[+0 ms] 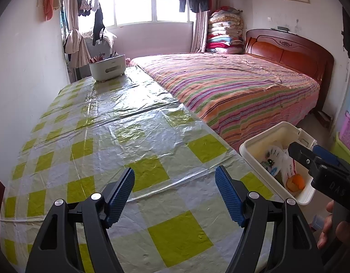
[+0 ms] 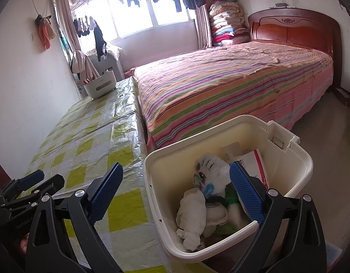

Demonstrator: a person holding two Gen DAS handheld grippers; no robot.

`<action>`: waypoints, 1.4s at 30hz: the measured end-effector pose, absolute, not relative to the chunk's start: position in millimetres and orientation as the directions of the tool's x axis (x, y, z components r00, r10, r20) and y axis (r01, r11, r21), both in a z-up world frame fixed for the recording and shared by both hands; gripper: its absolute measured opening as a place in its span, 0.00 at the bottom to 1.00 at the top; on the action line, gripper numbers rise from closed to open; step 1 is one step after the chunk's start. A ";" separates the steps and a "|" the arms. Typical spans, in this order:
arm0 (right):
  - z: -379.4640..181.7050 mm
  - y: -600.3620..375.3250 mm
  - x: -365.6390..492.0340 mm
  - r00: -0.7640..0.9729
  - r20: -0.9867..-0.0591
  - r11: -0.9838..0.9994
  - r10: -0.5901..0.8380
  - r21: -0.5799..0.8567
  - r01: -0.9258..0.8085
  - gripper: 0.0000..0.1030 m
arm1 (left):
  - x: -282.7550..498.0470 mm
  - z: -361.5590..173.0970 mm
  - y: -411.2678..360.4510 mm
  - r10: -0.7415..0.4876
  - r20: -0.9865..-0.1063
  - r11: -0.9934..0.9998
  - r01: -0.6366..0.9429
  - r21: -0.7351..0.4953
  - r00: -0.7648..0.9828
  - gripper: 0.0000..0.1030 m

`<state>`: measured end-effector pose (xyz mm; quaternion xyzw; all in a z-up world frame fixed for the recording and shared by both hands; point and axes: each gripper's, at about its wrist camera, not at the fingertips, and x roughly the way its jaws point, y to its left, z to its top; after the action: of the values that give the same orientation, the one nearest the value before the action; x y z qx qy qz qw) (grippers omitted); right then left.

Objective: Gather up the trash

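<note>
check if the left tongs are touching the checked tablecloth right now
Apart. The left wrist view shows the left tongs open above the tablecloth, nothing between them.

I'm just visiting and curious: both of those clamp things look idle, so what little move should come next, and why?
Probably a small pull back of the right tool: it hangs open by the cream plastic bin, which already holds crumpled white tissue, and grips nothing. The open left tool is empty too, over the green-checked plastic tablecloth with no trash in sight, so collecting looks finished.
</note>
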<state>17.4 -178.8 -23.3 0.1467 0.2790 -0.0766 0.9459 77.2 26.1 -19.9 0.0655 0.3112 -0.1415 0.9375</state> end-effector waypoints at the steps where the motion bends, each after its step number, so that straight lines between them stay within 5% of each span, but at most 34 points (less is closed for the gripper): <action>1: -22.9 -178.9 17.4 0.832 -0.551 0.945 -0.063 0.235 0.227 0.91 | 77.1 -19.9 26.3 -0.225 -0.602 0.951 0.306 0.034 0.767 0.69; 42: -26.3 -180.5 18.0 0.828 -0.560 0.940 -0.036 0.263 0.219 0.91 | 79.5 -24.5 24.6 -0.222 -0.614 0.950 0.310 0.039 0.758 0.69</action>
<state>18.0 -180.5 -26.2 0.1598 0.2854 -0.0676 0.9426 79.5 24.6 -24.5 0.0691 0.3178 -0.1420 0.9349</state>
